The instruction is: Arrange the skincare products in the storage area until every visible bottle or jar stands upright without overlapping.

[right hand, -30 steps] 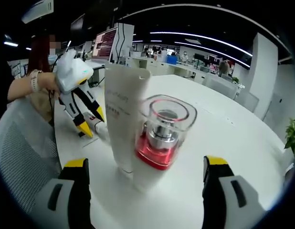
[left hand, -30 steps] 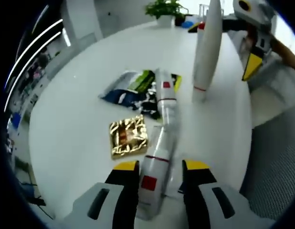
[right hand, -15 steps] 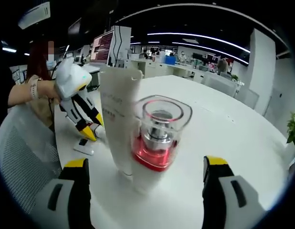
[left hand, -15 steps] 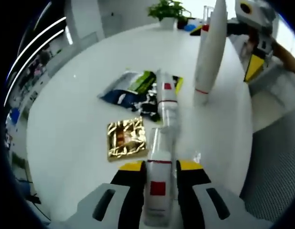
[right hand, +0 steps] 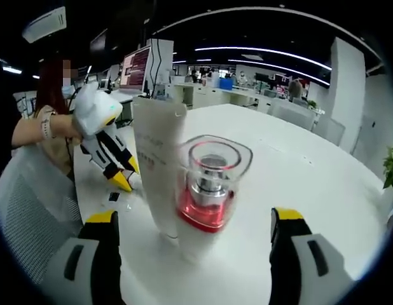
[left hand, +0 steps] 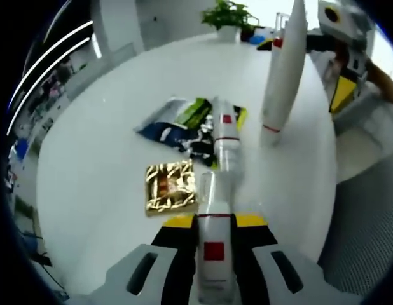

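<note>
My left gripper [left hand: 214, 223] is shut on a white bottle [left hand: 213, 254] with a red square label, which lies lengthwise between the jaws with its clear cap pointing away. Just beyond it a second white bottle [left hand: 225, 136] lies flat on the white table [left hand: 101, 159]. A tall white tube [left hand: 282, 76] stands upright at the right. My right gripper [right hand: 193, 216] is wide open, its jaws on either side of that white tube [right hand: 159, 171] and of an upright pump bottle [right hand: 209, 190] with a clear cap and red band. Neither jaw touches them.
A gold foil packet [left hand: 171, 187] and blue and green sachets [left hand: 177, 121] lie left of the flat bottles. A potted plant [left hand: 231, 16] stands at the far edge. A person's hand holds the left gripper [right hand: 110, 152] near the table's edge. A grey chair [right hand: 31, 203] stands beside it.
My left jaws have closed from open onto the lying white bottle with the red label. The right gripper has stayed open and the standing tube and pump bottle sit a little farther off.
</note>
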`<state>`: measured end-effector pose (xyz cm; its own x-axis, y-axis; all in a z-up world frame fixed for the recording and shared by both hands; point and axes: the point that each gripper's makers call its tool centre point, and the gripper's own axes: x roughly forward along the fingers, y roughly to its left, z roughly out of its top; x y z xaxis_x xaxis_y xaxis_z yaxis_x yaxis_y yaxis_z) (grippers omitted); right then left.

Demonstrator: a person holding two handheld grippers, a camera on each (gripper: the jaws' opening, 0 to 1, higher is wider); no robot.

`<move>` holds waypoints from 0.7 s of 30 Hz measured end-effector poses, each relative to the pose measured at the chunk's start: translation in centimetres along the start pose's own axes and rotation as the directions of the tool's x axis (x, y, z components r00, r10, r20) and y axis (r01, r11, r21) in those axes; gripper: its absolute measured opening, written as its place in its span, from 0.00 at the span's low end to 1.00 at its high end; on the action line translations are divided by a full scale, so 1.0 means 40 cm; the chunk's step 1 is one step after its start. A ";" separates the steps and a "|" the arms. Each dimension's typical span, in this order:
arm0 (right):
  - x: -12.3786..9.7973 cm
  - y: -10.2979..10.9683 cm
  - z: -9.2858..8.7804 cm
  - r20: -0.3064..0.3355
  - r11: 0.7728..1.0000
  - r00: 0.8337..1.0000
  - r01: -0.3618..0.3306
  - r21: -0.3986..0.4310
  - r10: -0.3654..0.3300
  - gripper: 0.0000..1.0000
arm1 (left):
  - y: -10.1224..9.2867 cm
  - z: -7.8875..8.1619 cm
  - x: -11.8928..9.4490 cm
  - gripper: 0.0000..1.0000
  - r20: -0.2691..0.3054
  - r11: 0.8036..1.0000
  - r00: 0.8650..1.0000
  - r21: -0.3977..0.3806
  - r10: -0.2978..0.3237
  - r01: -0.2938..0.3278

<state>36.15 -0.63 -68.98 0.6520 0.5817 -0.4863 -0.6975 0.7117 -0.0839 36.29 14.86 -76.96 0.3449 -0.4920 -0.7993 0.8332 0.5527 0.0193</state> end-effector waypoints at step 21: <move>-0.035 -0.016 0.067 0.145 0.997 0.989 0.011 0.076 -0.022 0.88 | 0.010 0.174 -0.090 0.17 0.332 0.994 0.937 -0.033 0.111 -0.106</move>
<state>36.46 -0.84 -65.93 0.7036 0.6168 -0.3530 -0.6656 0.7459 -0.0233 38.40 12.15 -69.89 0.5588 -0.6229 -0.5475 0.7772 0.6237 0.0837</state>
